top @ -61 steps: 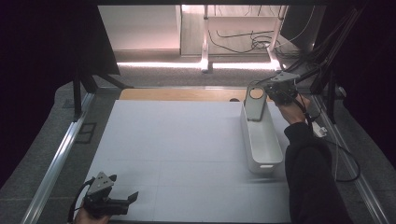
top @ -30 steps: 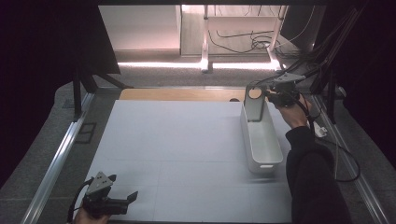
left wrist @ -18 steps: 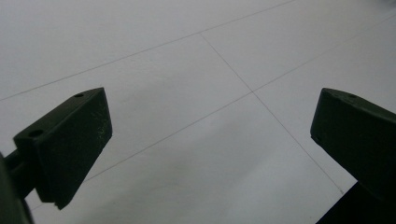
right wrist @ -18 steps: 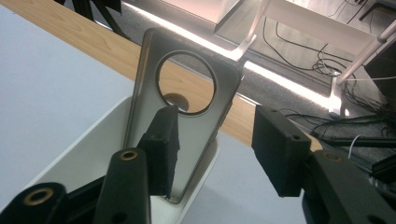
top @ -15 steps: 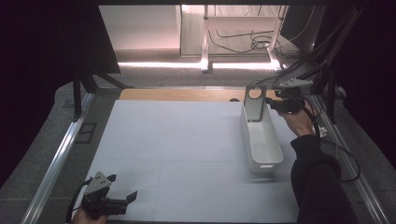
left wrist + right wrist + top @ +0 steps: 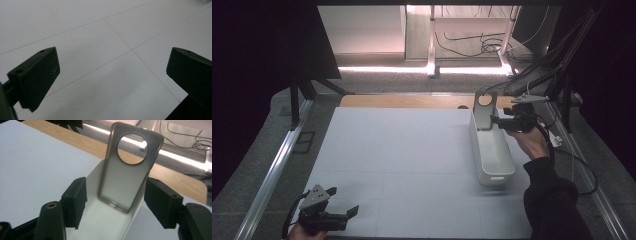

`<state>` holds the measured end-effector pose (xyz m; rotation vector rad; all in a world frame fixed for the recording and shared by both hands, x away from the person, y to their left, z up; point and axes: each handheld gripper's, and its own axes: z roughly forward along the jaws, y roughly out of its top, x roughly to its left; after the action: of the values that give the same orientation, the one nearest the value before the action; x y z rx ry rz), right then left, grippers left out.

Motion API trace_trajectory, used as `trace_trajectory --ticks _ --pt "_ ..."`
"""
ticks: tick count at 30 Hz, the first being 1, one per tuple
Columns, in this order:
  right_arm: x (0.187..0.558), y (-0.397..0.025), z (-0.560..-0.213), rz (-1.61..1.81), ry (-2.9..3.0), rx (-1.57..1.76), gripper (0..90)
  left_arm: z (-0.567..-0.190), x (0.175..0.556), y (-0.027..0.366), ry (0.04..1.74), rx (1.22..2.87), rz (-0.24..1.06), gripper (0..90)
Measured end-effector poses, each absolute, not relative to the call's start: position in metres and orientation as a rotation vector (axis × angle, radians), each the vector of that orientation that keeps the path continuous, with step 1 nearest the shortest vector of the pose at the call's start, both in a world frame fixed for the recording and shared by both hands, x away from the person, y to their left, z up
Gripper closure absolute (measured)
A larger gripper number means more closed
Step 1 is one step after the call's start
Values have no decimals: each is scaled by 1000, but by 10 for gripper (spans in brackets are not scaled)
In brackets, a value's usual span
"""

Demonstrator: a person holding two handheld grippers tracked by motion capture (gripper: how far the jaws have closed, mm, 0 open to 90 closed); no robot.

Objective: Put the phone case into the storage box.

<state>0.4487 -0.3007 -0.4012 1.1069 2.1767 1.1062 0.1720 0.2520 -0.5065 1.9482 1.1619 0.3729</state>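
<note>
In the high view, the right gripper (image 6: 497, 120) is held at the far end of a long white bin (image 6: 492, 150) that lies lengthwise on the right part of the white table sheet (image 6: 402, 150). A translucent grey phone case (image 6: 483, 110) stands upright in that far end of the bin, its round camera hole at the top, leaning against the end wall. From above, the gripper's jaws are too small and dark to read.

The right gripper view settles it: the two black jaws stand apart, one on each side of the phone case (image 6: 128, 172), and neither pad touches it. The case's lower edge rests on the floor of the bin (image 6: 105, 220), and its upper part rises above the rim. Behind it runs a strip of bare wooden tabletop (image 6: 75, 140), which the high view shows as a narrow band beyond the sheet.

The left gripper (image 6: 339, 212) lies low at the near left corner of the sheet, well apart from the bin. In the left gripper view its jaws are spread wide over the bare white sheet (image 6: 100, 50), with nothing between them.
</note>
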Motion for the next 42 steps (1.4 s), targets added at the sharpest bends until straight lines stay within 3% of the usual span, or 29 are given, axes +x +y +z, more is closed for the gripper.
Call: trace_trajectory --ticks 25,42 --pt "398 -281 -411 1073 2310 1160 38 -507 171 252 1148 1949 369 0" --pt "352 -284 -413 1053 2265 1156 0 -506 171 253 1137 1953 365 0"
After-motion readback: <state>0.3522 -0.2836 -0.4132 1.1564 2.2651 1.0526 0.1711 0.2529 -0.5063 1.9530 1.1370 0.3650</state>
